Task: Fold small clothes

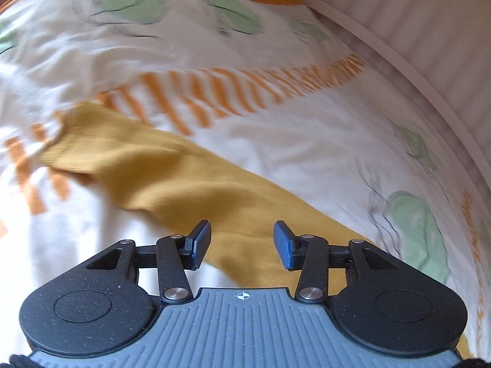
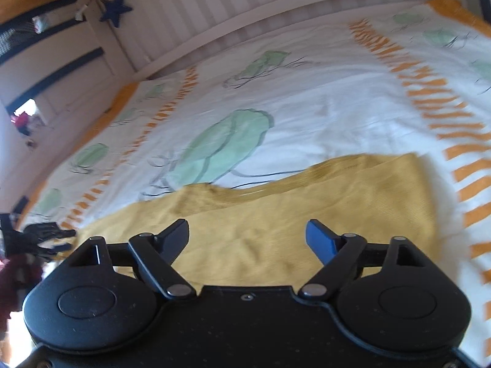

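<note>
Right, status per view, each read left to right.

Left wrist view, bedsheet: white bedsheet [image 1: 276, 141] with green blobs and orange dashes fills the frame; heavy blur, so fine creases are unreadable.

Left wrist view, garment: mustard garment [image 1: 172, 171] runs as a band from mid left down to lower centre, passing under your tool. Looks laid out long so it can be folded.

Left wrist view, tongs: left gripper [image 1: 242, 243] has a moderate gap; nothing sits between the blue pads [image 1: 201, 242], cloth only shows behind them. You hold nothing here.

Left wrist view, edge: pale striped bed rail [image 1: 414, 30] curves down the upper right.

Right wrist view, far left: dark tool shape [image 2: 46, 236] at the lower left edge, probably your other gripper; too blurred to confirm. Blue star [image 2: 116, 7] hangs upper left.

Right wrist view, garment: same garment [image 2: 276, 214] spreads across the lower middle, with a raised ridge along its upper edge. My read: one fold is already laid.

Right wrist view, tongs: right gripper [image 2: 247, 239] stands wide, empty, above the cloth.

Next, my guess: you need a fresh edge for the next fold.
</note>
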{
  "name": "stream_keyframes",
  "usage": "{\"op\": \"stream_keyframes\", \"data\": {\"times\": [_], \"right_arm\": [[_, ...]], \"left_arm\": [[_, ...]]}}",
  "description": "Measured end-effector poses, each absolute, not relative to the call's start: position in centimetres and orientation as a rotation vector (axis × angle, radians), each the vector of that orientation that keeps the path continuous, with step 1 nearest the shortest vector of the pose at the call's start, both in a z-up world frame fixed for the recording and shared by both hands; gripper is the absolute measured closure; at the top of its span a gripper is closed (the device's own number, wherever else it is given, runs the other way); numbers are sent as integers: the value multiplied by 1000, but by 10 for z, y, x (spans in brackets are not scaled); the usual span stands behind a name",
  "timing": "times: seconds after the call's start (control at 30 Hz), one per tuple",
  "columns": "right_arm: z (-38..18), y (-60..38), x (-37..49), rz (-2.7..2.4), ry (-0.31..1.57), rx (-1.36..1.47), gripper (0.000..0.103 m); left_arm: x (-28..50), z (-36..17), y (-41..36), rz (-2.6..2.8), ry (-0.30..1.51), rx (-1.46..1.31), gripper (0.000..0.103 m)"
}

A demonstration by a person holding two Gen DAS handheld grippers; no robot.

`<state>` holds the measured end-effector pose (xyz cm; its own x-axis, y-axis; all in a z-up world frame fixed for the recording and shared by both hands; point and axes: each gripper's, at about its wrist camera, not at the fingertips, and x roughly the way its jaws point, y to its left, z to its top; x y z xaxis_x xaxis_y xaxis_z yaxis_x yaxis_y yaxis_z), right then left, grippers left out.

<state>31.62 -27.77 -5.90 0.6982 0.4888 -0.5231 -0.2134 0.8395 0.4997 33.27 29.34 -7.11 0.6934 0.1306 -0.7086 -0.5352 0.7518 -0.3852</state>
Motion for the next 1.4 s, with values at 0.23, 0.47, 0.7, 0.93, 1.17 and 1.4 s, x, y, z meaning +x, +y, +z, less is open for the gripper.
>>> {"op": "stream_keyframes", "data": {"times": [0.23, 0.47, 0.7, 0.93, 1.17, 1.4], "right_arm": [[-67, -236, 310, 523, 750, 462, 16], [-78, -224, 309, 522, 780, 482, 16], [-80, -226, 310, 509, 785, 500, 16], [-77, -230, 309, 496, 781, 499, 16], [-74, -243, 310, 444, 783, 510, 16], [-74, -255, 308, 412, 789, 506, 16]], "left_arm": [[299, -80, 361, 521, 656, -755, 59], [295, -88, 381, 471, 602, -843, 59], [300, -95, 390, 476, 589, -872, 59], [300, -93, 385, 505, 565, -800, 100], [314, -35, 331, 420, 455, -622, 100], [335, 10, 235, 210, 379, -473, 100]]}}
